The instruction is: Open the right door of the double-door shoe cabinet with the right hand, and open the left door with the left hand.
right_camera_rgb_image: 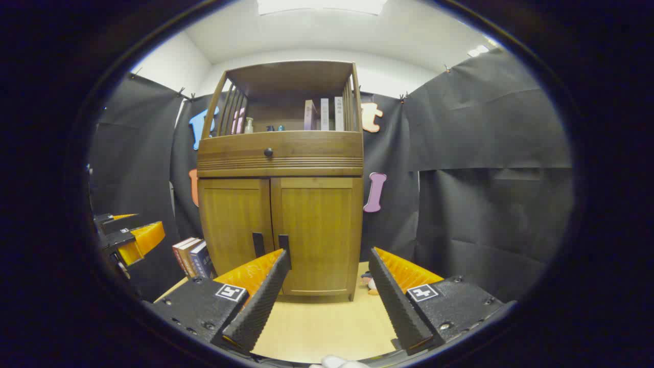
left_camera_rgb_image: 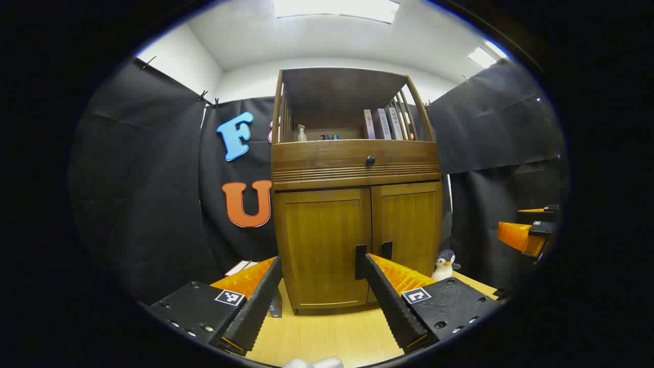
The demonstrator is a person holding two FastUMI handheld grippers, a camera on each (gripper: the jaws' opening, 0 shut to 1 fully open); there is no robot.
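Note:
A wooden shoe cabinet (left_camera_rgb_image: pixel 357 168) stands on a pale wooden table, both lower doors closed. The left door (left_camera_rgb_image: pixel 322 245) and right door (left_camera_rgb_image: pixel 409 230) each carry a dark vertical handle, the left handle (left_camera_rgb_image: pixel 360 261) and the right handle (left_camera_rgb_image: pixel 387 250). My left gripper (left_camera_rgb_image: pixel 322 271) is open in front of the left door, a short way off. In the right gripper view the cabinet (right_camera_rgb_image: pixel 281 179) faces me with its right door (right_camera_rgb_image: pixel 317 235) and handle (right_camera_rgb_image: pixel 284 248). My right gripper (right_camera_rgb_image: pixel 329 266) is open before that door. The other gripper (right_camera_rgb_image: pixel 133 237) hangs at the left edge.
Above the doors sit a drawer with a round knob (left_camera_rgb_image: pixel 370 160) and an open shelf with books (left_camera_rgb_image: pixel 383 123) and small bottles. A toy penguin (left_camera_rgb_image: pixel 443 266) stands right of the cabinet. Several books (right_camera_rgb_image: pixel 191 255) lean at its left. Black cloth walls surround the table (left_camera_rgb_image: pixel 332 332).

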